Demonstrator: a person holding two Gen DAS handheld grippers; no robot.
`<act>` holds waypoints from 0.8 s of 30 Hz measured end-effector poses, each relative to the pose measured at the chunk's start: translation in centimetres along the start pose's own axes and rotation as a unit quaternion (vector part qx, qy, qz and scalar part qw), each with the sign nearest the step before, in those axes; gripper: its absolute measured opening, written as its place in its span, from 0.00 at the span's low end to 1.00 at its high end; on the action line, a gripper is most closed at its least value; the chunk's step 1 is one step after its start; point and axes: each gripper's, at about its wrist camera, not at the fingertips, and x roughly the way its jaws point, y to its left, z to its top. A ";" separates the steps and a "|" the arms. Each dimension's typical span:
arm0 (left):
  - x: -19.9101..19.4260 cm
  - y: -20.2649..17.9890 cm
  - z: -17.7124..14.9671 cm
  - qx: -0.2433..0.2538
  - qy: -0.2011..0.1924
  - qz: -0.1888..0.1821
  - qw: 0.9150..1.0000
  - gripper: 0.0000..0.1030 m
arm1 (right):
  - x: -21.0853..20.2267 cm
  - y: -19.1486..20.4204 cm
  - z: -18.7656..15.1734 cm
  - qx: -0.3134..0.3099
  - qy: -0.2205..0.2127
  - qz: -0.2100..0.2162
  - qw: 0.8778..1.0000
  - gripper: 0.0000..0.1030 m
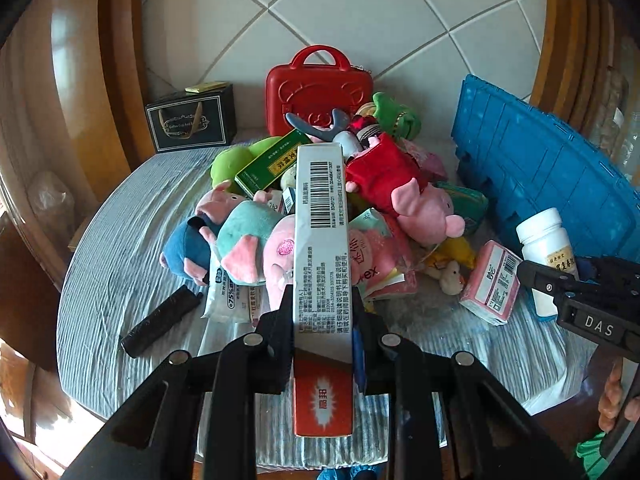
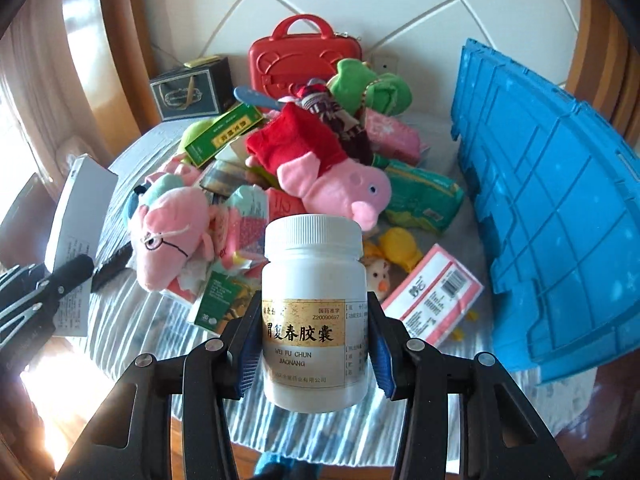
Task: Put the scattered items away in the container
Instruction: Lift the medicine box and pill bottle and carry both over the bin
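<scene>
My left gripper (image 1: 322,304) is shut on a long white and red medicine box (image 1: 322,240), held above the table's near edge; the box also shows at the left of the right wrist view (image 2: 78,216). My right gripper (image 2: 314,320) is shut on a white pill bottle (image 2: 314,312) with a gold label, held upright; the bottle also shows in the left wrist view (image 1: 546,248). The blue crate (image 2: 560,208) stands at the right, also seen in the left wrist view (image 1: 540,168). A heap of plush pigs (image 2: 332,176), boxes and packets lies mid-table.
A red case (image 1: 318,92) and a black gift box (image 1: 192,122) stand at the back by the tiled wall. A pink packet (image 2: 436,300) lies near the crate. A black folded umbrella (image 1: 162,320) lies at the left on the striped cloth (image 1: 104,280).
</scene>
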 end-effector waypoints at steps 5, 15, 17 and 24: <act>-1.1 -2.0 0.9 0.015 -0.014 -0.014 1.000 0.22 | -2.4 -1.5 0.4 0.014 -0.024 -0.019 0.999 0.44; -3.0 -10.3 4.6 0.052 -0.060 -0.035 0.996 0.22 | -9.3 -8.7 2.6 0.047 -0.102 -0.036 0.993 0.44; -3.2 -13.1 5.5 0.062 -0.071 -0.038 0.995 0.22 | -10.3 -11.3 3.0 0.055 -0.117 -0.039 0.991 0.44; -4.1 -25.9 9.3 0.075 -0.128 -0.055 0.987 0.22 | -13.2 -22.9 4.2 0.058 -0.170 -0.054 0.982 0.44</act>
